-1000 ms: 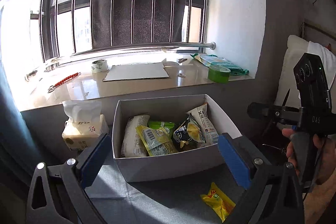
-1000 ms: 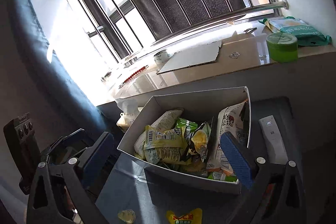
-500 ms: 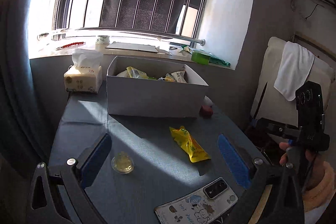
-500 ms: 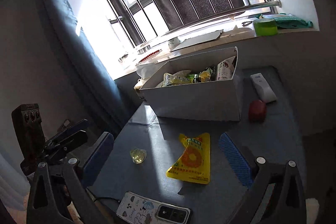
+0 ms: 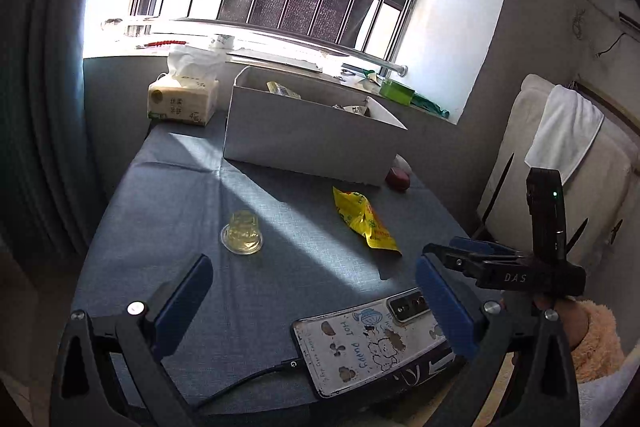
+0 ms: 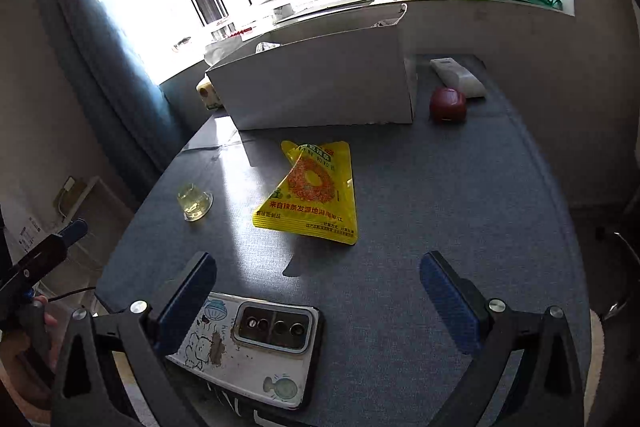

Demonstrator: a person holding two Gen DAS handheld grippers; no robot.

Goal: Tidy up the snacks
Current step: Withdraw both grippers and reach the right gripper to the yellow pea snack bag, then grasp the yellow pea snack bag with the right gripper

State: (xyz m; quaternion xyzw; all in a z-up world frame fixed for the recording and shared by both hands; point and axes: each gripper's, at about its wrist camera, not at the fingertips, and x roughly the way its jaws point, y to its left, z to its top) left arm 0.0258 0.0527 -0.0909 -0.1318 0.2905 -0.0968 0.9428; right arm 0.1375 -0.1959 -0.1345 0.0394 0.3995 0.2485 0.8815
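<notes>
Snacks on a blue-grey table, both grippers wide open and empty

Seen from the left wrist, left to right: tissue pack [image 5: 183, 101] at the far left corner of the table [image 5: 168, 195], under the bright window. Just right of it, white cardboard box [image 5: 308, 143] with a few snack packets peeking over its rim. In front of the box, on bare cloth, small clear jelly cup [image 5: 241, 237] in a strip of sunlight. Further right, yellow snack packet [image 5: 366, 221] lying flat, apart from the box and from the cup. Small red object [image 5: 398, 178] touching or nearly touching the box's right corner; cannot tell which. Nearest the camera, phone [image 5: 368, 343] in a cartoon case, lying back up at the table's front edge with a cable plugged in. Left gripper [image 5: 316, 303] hanging above the front of the table, blue pads spread wide, nothing between them.

Seen from the right wrist, left to right: jelly cup [image 6: 195, 203], then yellow snack packet [image 6: 310, 193] in the middle of the table, printed side up. Behind them, box [image 6: 320, 87]; right of it, red object [image 6: 448, 104] with a white remote [image 6: 458, 77] just behind. Right gripper [image 6: 318, 301] also spread wide and holding nothing, poised above the table's near edge with its left pad over the phone [image 6: 256, 343]
</notes>
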